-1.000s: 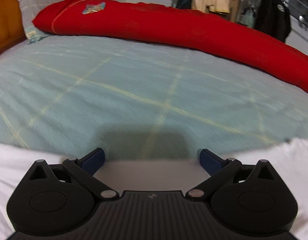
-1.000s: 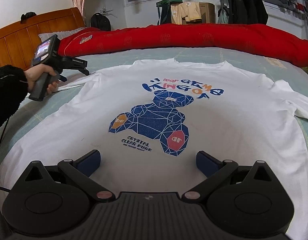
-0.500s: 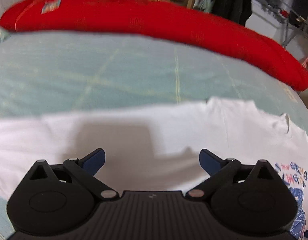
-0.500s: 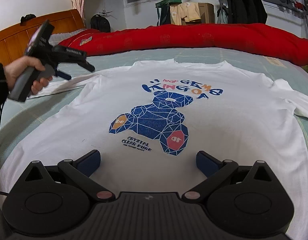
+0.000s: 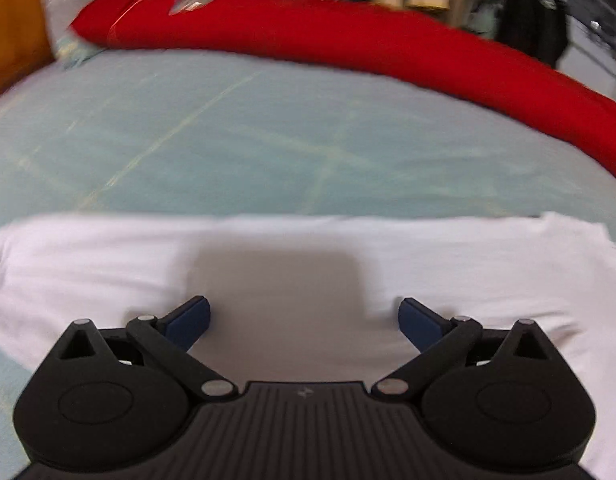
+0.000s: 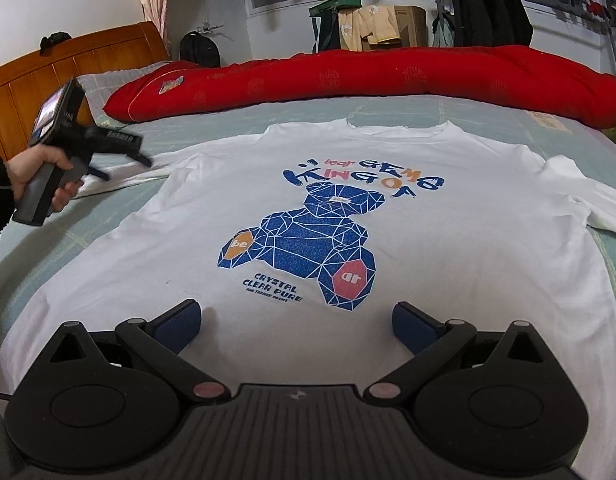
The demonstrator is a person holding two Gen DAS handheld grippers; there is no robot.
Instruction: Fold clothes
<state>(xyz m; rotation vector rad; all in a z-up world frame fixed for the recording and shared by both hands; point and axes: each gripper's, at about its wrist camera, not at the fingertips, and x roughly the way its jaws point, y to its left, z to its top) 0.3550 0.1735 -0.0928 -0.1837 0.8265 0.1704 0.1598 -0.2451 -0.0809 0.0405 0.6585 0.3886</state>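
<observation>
My right gripper (image 6: 295,322) has its blue pads spread wide with nothing between them, poised low over the lower front of the white sweatshirt (image 6: 448,240). That sweatshirt lies flat and face up on the bed (image 6: 488,114), neck toward the far side, its blue bear print (image 6: 304,240) just ahead of my fingers and one sleeve (image 6: 588,204) trailing off to the right. My left gripper (image 5: 304,318) is likewise spread and empty, hovering above the other sleeve (image 5: 108,260), which stretches as a white band across its view; that view is blurred. From the right wrist camera I see the left gripper (image 6: 122,162) over that sleeve, gripped by a hand (image 6: 40,174) in a dark cuff. Beyond the sweatshirt the pale green sheet runs to a long red quilt (image 6: 388,76) rolled along the far edge, with the wooden headboard (image 6: 48,80) at left and dark jackets (image 6: 488,12) hanging behind.
</observation>
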